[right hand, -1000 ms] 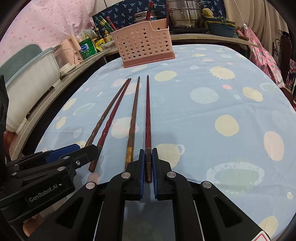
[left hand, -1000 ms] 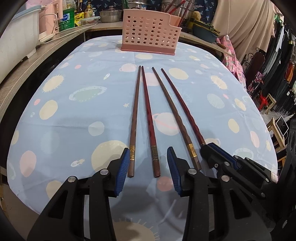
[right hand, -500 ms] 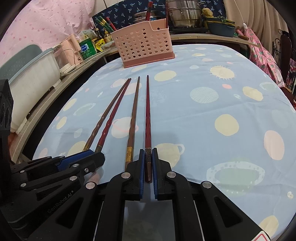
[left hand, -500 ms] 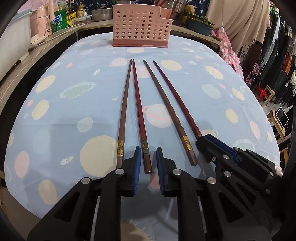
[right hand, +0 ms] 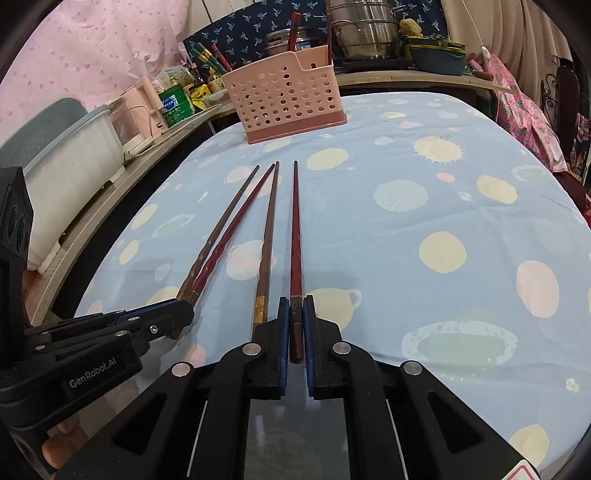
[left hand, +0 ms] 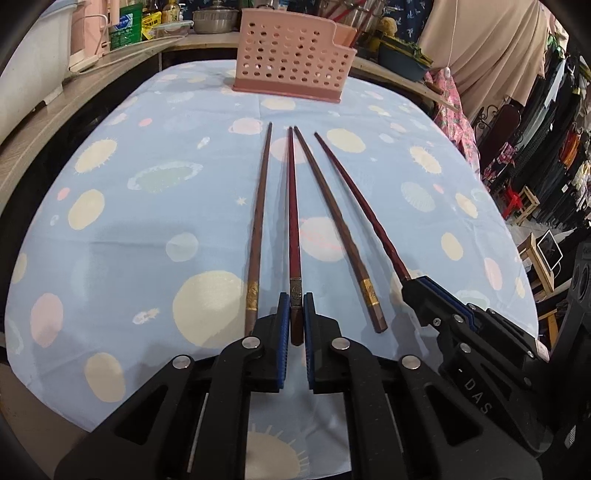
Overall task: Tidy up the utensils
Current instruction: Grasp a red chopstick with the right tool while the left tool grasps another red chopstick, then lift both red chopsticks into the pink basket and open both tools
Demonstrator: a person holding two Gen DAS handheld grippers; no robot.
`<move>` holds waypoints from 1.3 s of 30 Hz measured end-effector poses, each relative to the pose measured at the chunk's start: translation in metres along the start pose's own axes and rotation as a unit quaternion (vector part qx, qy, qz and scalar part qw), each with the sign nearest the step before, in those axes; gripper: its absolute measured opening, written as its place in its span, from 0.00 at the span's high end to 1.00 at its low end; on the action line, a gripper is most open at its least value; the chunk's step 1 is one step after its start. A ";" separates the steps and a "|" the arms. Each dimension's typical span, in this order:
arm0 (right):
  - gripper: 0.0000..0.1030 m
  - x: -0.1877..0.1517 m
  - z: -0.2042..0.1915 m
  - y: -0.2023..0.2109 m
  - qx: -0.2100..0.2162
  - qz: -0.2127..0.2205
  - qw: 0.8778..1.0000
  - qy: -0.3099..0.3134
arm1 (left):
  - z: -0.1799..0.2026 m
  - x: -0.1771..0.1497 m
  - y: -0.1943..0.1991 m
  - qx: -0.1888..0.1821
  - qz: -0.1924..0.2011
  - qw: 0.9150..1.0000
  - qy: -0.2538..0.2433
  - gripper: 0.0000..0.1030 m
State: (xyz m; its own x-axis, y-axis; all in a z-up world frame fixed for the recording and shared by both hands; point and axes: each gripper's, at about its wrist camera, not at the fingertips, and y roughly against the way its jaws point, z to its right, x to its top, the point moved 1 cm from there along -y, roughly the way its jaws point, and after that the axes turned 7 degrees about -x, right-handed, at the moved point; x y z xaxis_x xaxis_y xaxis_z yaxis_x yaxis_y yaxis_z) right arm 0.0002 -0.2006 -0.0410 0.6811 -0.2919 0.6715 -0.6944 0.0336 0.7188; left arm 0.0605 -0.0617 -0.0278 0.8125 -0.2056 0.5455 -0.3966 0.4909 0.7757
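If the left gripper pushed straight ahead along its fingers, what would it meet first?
Shut on a red chopstick, the left gripper points down at the tablecloth; probably cloth first, with the pink basket beyond, though depth is unclear.

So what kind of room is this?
Probably a home kitchen or dining corner: steel pots sit on the back counter, a pink utensil basket stands on the table's planet-print cloth, and chopsticks lie in front.
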 end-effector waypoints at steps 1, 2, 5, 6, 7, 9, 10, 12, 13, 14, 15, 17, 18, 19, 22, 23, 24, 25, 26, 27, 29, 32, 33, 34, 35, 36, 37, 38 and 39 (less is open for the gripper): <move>0.93 0.003 0.001 0.004 0.002 0.006 1.000 -0.002 | -0.001 0.003 0.005 -0.001 0.005 1.000 0.002 0.93; 0.93 0.008 0.001 0.009 0.003 0.014 1.000 -0.003 | -0.001 0.007 0.010 -0.002 0.010 1.000 0.004 0.93; 0.93 0.022 0.003 0.025 0.006 0.037 0.999 -0.009 | -0.002 0.020 0.026 -0.005 0.028 1.000 0.009 0.93; 0.93 0.030 0.004 0.032 0.006 0.048 0.999 -0.010 | -0.002 0.024 0.032 -0.006 0.034 0.999 0.010 0.93; 0.93 0.037 0.005 0.037 0.006 0.056 0.998 -0.011 | -0.002 0.029 0.037 -0.006 0.040 0.999 0.010 0.93; 0.93 0.052 0.007 0.047 0.009 0.074 0.997 -0.016 | -0.002 0.041 0.049 -0.007 0.053 0.999 0.009 0.93; 0.93 0.061 0.009 0.053 0.010 0.085 0.996 -0.018 | -0.001 0.047 0.053 -0.006 0.059 0.998 0.008 0.93; 0.93 0.080 0.010 0.062 0.011 0.106 0.994 -0.019 | 0.001 0.061 0.063 -0.003 0.073 0.997 0.003 0.93; 0.93 0.089 0.011 0.066 0.011 0.115 0.993 -0.019 | 0.002 0.069 0.067 0.000 0.081 0.997 0.001 0.93; 0.93 0.098 0.012 0.070 0.012 0.123 0.992 -0.020 | 0.003 0.078 0.072 0.003 0.089 0.996 -0.001 0.93; 0.93 0.108 0.013 0.073 0.013 0.132 0.991 -0.022 | 0.003 0.085 0.075 0.003 0.094 0.996 -0.002 0.93; 0.93 0.116 0.014 0.076 0.015 0.138 0.990 -0.023 | 0.005 0.102 0.082 0.003 0.104 0.995 -0.006 0.93; 0.93 0.124 0.015 0.078 0.018 0.144 0.989 -0.025 | 0.006 0.111 0.086 0.005 0.112 0.994 -0.009 0.93; 0.93 0.134 0.015 0.079 0.021 0.150 0.988 -0.026 | 0.007 0.119 0.089 0.007 0.120 0.993 -0.010 0.93; 0.93 0.155 0.017 0.080 0.022 0.163 0.986 -0.028 | 0.008 0.144 0.094 0.008 0.136 0.991 -0.011 0.93; 0.93 0.164 0.018 0.079 0.023 0.166 0.985 -0.029 | 0.007 0.152 0.096 0.009 0.139 0.990 -0.010 0.93; 0.93 0.170 0.018 0.078 0.025 0.167 0.985 -0.031 | 0.007 0.160 0.097 0.008 0.144 0.990 -0.009 0.93; 0.93 0.178 0.019 0.077 0.028 0.168 0.985 -0.033 | 0.007 0.169 0.098 0.008 0.148 0.989 -0.009 0.93; 0.93 0.184 0.019 0.077 0.030 0.171 0.984 -0.034 | 0.006 0.175 0.099 0.008 0.151 0.989 -0.008 0.93; 0.93 0.191 0.019 0.077 0.032 0.174 0.984 -0.034 | 0.006 0.183 0.101 0.007 0.155 0.988 -0.007 0.93; 0.93 0.202 0.018 0.078 0.034 0.180 0.983 -0.032 | 0.006 0.197 0.105 0.005 0.163 0.987 -0.006 0.93; 0.93 0.223 0.015 0.081 0.046 0.190 0.980 -0.031 | 0.005 0.221 0.112 0.005 0.177 0.984 -0.005 0.93; 0.93 0.230 0.013 0.082 0.049 0.195 0.979 -0.030 | 0.006 0.228 0.114 0.005 0.180 0.984 -0.004 0.93; 0.93 0.238 0.012 0.084 0.051 0.200 0.978 -0.030 | 0.006 0.235 0.118 0.003 0.185 0.983 -0.004 0.93; 0.93 0.248 0.011 0.085 0.055 0.207 0.976 -0.032 | 0.007 0.244 0.122 0.001 0.191 0.982 -0.004 0.93; 0.93 0.259 0.011 0.086 0.060 0.213 0.975 -0.035 | 0.008 0.254 0.127 0.000 0.200 0.980 -0.004 0.93; 0.93 0.268 0.010 0.088 0.065 0.217 0.973 -0.039 | 0.009 0.263 0.132 0.000 0.210 0.978 -0.005 0.93; 0.93 0.279 0.009 0.088 0.072 0.223 0.971 -0.044 | 0.010 0.271 0.136 0.002 0.221 0.975 -0.007 0.93; 0.93 0.290 0.008 0.089 0.078 0.231 0.969 -0.048 | 0.012 0.283 0.143 0.006 0.238 0.971 -0.009 0.93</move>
State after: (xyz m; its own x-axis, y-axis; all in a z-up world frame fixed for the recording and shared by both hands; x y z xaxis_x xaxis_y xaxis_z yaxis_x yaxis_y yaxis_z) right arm 0.1338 -0.2894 0.2164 0.2693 -0.3672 0.8903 -0.9519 0.0391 0.3040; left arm 0.2284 -0.0597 0.2410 0.5283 0.0282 0.8486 -0.7310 0.5235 0.4377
